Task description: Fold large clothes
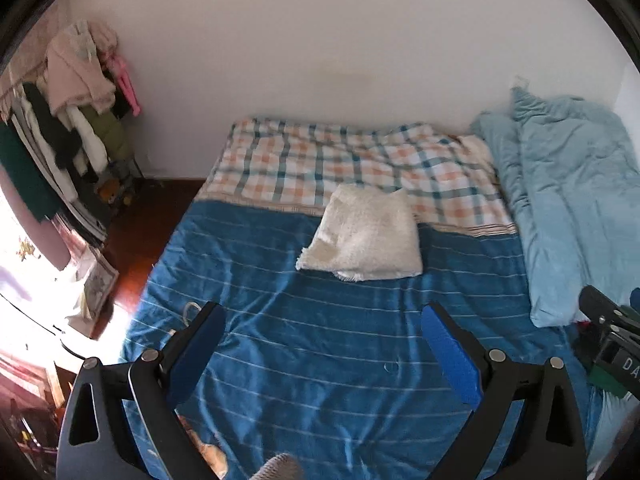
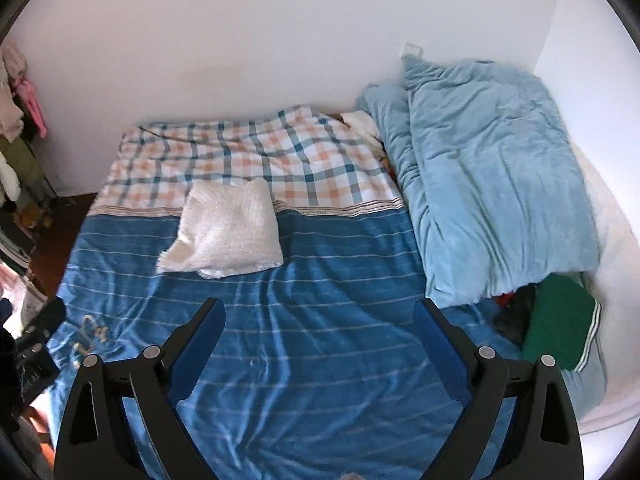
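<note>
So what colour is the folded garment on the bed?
Cream-white, fluffy folded garment; right wrist view shows it best.

The blue cover (image 2: 320,340) lies bare across the near bed, open to either tool. The folded white garment (image 2: 228,232) sits mid-bed; a heaped quilt (image 2: 492,200) and green cloth (image 2: 560,332) block the right side, a clothes rack (image 1: 72,128) the left.

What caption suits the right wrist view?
Open right gripper above blue striped bedspread, folded white garment beyond.

Below me the bed (image 1: 280,360) wears a blue striped cover; on it lie a folded white garment (image 1: 366,236), a checked sheet (image 1: 340,160) and a light-blue duvet (image 1: 572,200).
</note>
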`<move>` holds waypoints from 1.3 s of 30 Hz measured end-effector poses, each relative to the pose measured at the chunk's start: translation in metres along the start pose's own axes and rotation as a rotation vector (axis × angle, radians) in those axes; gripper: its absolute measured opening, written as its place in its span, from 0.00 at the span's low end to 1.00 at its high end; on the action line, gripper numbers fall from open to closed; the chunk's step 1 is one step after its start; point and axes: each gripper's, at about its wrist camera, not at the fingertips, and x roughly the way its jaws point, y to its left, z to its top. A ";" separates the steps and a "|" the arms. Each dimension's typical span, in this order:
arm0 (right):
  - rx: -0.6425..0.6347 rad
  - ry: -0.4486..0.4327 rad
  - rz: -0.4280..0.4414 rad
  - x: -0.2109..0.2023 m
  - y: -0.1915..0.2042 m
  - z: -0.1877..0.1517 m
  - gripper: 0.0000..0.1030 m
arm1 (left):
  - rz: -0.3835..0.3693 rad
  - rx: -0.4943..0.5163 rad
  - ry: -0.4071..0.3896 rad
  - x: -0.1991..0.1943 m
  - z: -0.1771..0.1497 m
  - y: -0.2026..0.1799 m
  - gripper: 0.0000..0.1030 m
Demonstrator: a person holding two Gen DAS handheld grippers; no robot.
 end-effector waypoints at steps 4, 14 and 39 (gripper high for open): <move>0.016 -0.051 0.002 -0.075 -0.018 -0.011 0.93 | -0.033 0.002 -0.041 -0.056 -0.004 -0.002 0.97; 0.027 -0.197 0.016 -0.212 -0.056 -0.029 0.93 | -0.049 0.001 -0.152 -0.140 -0.008 0.003 0.97; -0.012 -0.209 0.067 -0.273 -0.064 -0.031 0.95 | -0.014 -0.028 -0.164 -0.190 -0.011 0.008 0.97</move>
